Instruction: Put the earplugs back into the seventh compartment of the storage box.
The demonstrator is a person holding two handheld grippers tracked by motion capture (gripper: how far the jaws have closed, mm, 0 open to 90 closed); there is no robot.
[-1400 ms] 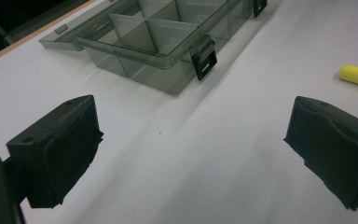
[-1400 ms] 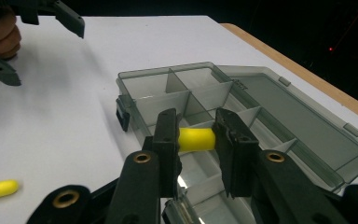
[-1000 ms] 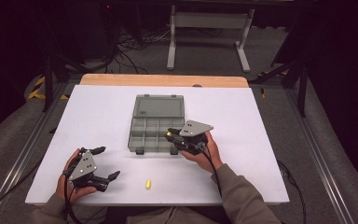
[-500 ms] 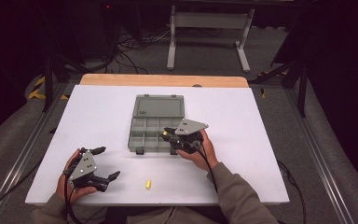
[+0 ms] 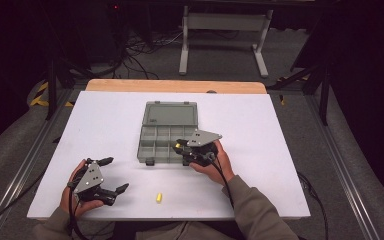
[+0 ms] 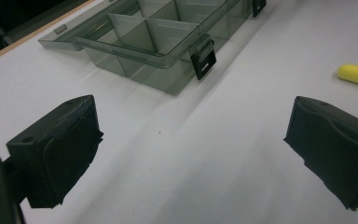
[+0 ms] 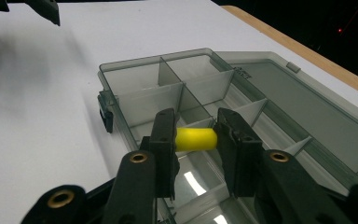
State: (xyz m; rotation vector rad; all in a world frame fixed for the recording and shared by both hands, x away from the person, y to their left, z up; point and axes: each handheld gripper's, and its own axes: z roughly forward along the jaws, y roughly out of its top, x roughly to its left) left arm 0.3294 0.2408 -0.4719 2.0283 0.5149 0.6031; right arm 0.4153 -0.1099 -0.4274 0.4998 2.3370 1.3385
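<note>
A smoky clear compartment box [image 5: 166, 131] lies open mid-table, lid flat behind it. My right gripper [image 5: 181, 148] hovers over the box's front right compartments, shut on a yellow foam earplug [image 7: 195, 139] held crosswise between its jaws above the dividers [image 7: 168, 78]. Another yellow earplug [image 5: 158, 198] lies loose near the table's front edge. It also lies at the right edge [image 6: 357, 75] in the left gripper view. My left gripper [image 5: 112, 175] rests at the front left, open, nothing between its pads [image 6: 70, 144], pointed toward the box [image 6: 168, 37].
The white table top [image 5: 280, 150] spreads around the box, with a wooden strip [image 5: 175, 86] along its far edge. A metal stand [image 5: 222, 30] and cables sit on the dark floor beyond. A black latch [image 6: 204, 58] hangs on the box's front wall.
The right gripper with the earplug has edged left, farther over the box. The left gripper and the loose earplug have stayed put.
</note>
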